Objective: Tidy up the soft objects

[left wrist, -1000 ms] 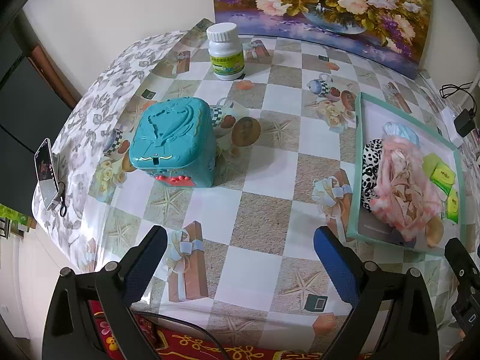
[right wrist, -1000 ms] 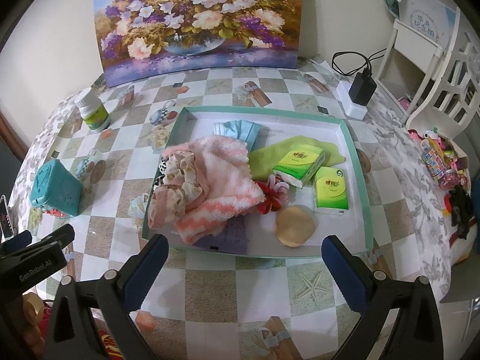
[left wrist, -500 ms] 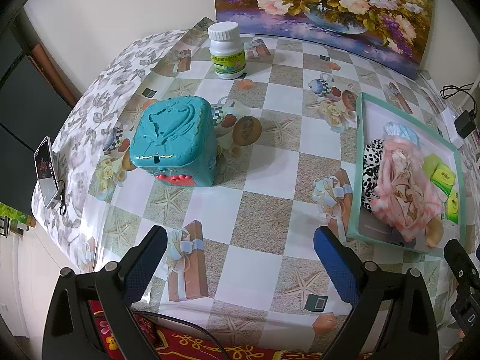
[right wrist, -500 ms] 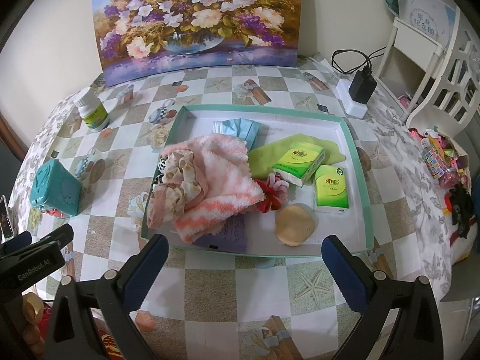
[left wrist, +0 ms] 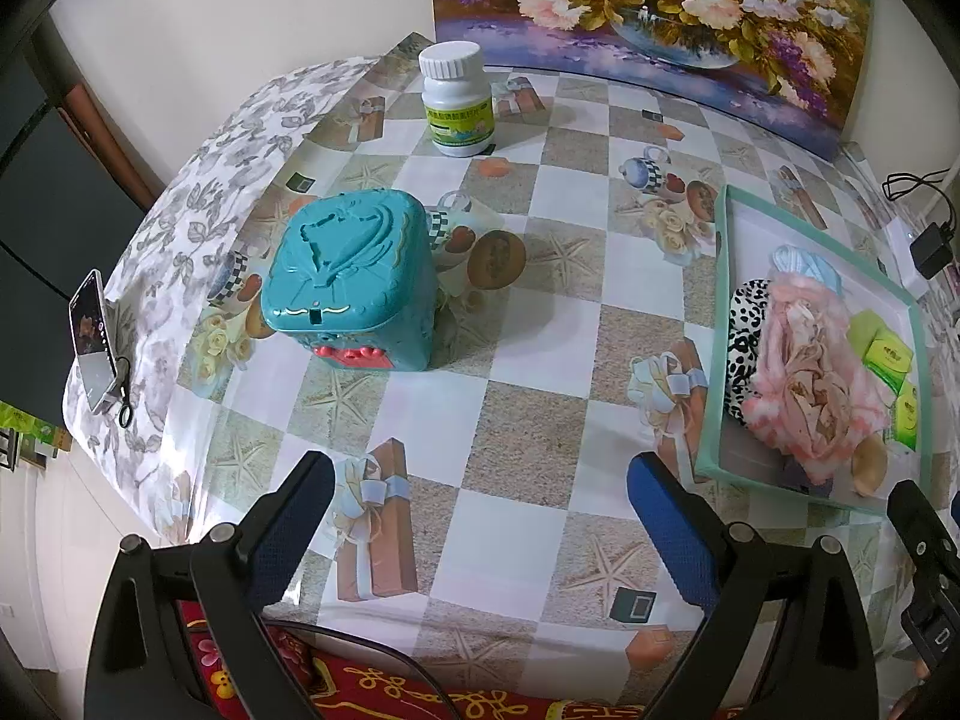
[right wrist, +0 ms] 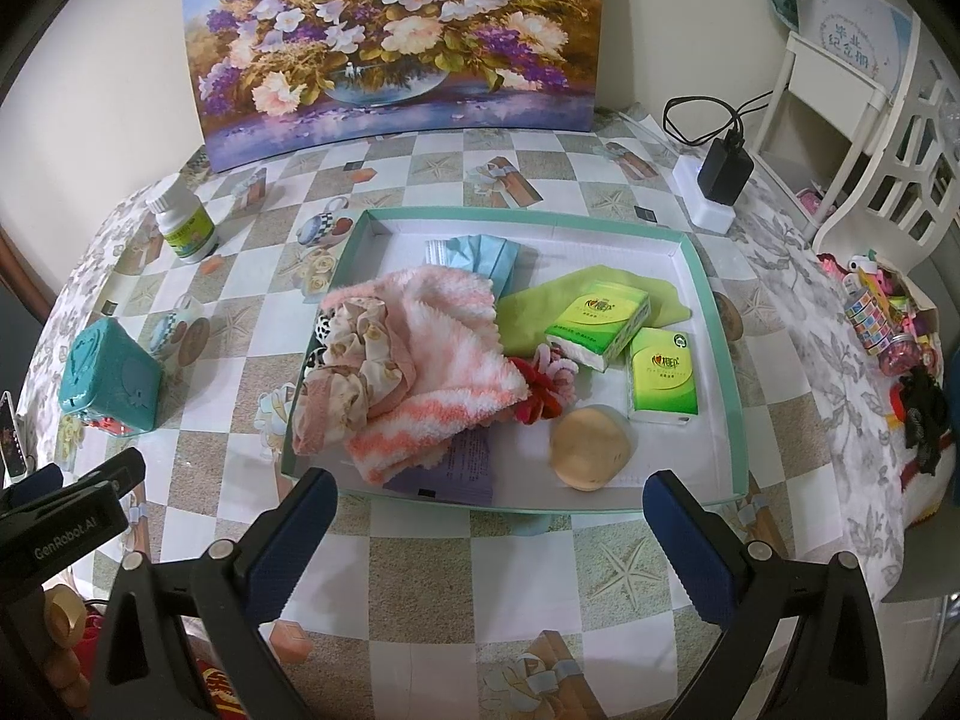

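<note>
A teal-rimmed white tray holds a pink fluffy towel, a floral scrunchie, a blue face mask, a green cloth, two green tissue packs, a red and pink hair tie, a tan powder puff and a purple packet. The tray also shows in the left wrist view. My right gripper is open and empty, just before the tray's near edge. My left gripper is open and empty over the table, left of the tray.
A teal plastic box and a white pill bottle stand on the checkered tablecloth at the left. A flower painting leans on the back wall. A charger and power strip lie at the right. A phone stands at the table's left edge.
Both grippers drifted slightly; the views barely shift. Nothing was taken hold of or let go.
</note>
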A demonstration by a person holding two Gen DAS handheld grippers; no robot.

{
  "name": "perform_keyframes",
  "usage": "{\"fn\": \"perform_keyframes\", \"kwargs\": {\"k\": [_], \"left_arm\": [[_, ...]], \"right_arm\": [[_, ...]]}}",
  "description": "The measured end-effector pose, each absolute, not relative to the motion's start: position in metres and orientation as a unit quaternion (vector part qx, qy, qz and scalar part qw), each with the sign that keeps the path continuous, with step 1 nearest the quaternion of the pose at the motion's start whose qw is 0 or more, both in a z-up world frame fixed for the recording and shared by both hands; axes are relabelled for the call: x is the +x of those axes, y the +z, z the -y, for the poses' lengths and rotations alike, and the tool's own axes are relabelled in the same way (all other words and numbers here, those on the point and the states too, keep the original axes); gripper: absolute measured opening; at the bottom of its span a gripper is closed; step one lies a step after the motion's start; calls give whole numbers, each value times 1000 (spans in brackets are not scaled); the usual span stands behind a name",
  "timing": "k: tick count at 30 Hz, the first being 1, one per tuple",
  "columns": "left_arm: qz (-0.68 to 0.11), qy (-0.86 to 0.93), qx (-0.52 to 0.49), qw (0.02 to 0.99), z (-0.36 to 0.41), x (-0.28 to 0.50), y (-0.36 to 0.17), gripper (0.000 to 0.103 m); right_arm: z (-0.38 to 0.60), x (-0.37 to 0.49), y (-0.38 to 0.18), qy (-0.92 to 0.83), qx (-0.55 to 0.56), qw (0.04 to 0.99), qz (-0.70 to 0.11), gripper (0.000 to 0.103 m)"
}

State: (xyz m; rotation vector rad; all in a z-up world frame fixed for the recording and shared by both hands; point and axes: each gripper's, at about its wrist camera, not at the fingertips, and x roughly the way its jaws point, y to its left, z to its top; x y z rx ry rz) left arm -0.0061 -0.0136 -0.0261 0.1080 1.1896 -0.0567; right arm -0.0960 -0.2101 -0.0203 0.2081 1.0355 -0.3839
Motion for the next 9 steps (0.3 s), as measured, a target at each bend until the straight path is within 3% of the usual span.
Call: {"fn": "perform_keyframes", "kwargs": {"k": [9], "left_arm": [[-557, -34, 57, 828, 19, -7, -24, 98]], "right_arm": [[209, -97, -22, -182, 100, 846, -492, 103]]}}
